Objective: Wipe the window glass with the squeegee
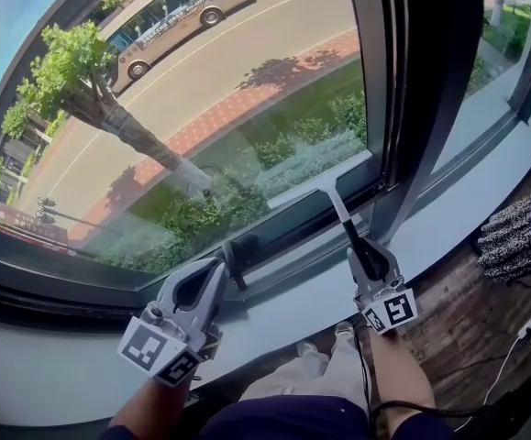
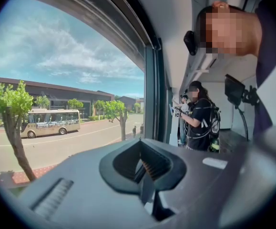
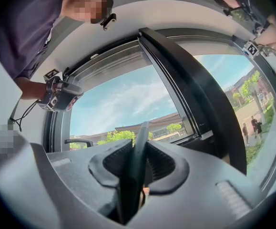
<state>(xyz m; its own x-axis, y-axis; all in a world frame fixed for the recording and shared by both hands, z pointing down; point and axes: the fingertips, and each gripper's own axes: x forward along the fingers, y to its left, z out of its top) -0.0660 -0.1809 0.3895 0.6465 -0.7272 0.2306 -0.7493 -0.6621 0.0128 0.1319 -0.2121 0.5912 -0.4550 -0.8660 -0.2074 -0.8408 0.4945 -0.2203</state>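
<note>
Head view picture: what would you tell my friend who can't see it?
The right gripper holds a squeegee by its handle, blade low on the window glass. The left gripper hovers empty above the sill. Outside are a tree and a bus.

Two tools: a left tool and a right tool. One squeegee on the window. One bus beyond the window.

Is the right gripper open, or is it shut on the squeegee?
Shut on the squeegee: the right gripper has both jaws pressed against its dark handle, seen in its own view.
</note>
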